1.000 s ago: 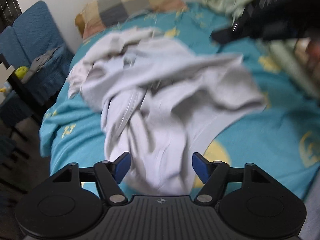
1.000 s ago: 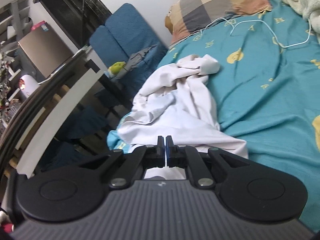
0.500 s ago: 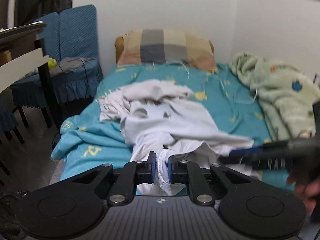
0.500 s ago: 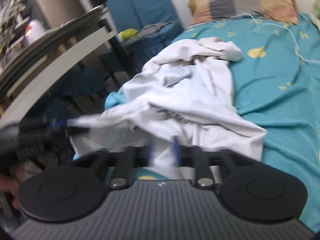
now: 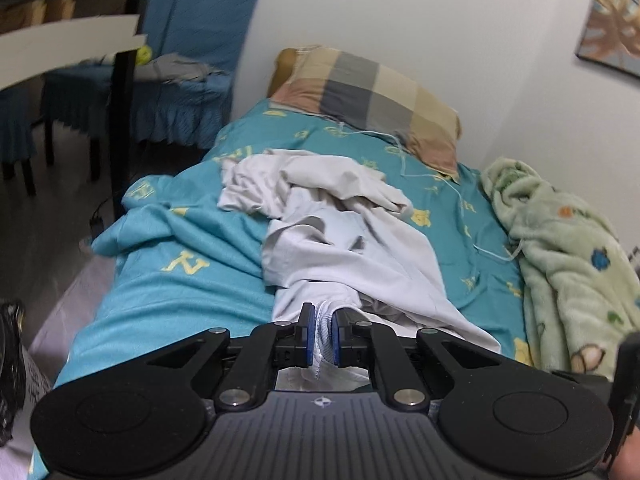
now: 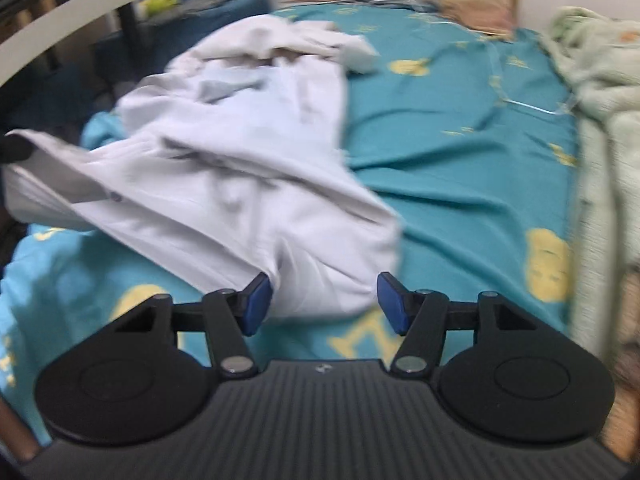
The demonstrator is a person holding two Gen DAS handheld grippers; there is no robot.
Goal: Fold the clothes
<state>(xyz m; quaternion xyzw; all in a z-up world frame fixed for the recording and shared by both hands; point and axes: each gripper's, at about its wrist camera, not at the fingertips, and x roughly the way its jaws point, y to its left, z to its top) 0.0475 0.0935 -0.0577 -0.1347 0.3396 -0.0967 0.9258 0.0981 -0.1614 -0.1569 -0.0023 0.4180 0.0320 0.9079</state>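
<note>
A crumpled white garment [image 5: 340,248] lies along the teal bed sheet [image 5: 180,292]. My left gripper [image 5: 322,320] is shut on a bunched fold of its near hem, pulling the cloth up toward the camera. In the right wrist view the same white garment [image 6: 240,160] spreads over the sheet, one corner stretched off to the left edge. My right gripper [image 6: 324,300] hovers low over the near end of the cloth. Its jaws are closing, the hem lies between the blue pads [image 6: 256,304], and neither pad presses on it.
A checked pillow [image 5: 372,96] lies at the head of the bed by the white wall. A green fleece blanket [image 5: 568,256] is heaped along the right side, with a thin white cable [image 5: 452,184] beside it. Blue covered chairs [image 5: 188,60] and a table edge [image 5: 68,36] stand left.
My left gripper closed on the garment's hem, rolled level and rose with it. My right gripper let go of the cloth, opened wide and sank toward the garment's near end.
</note>
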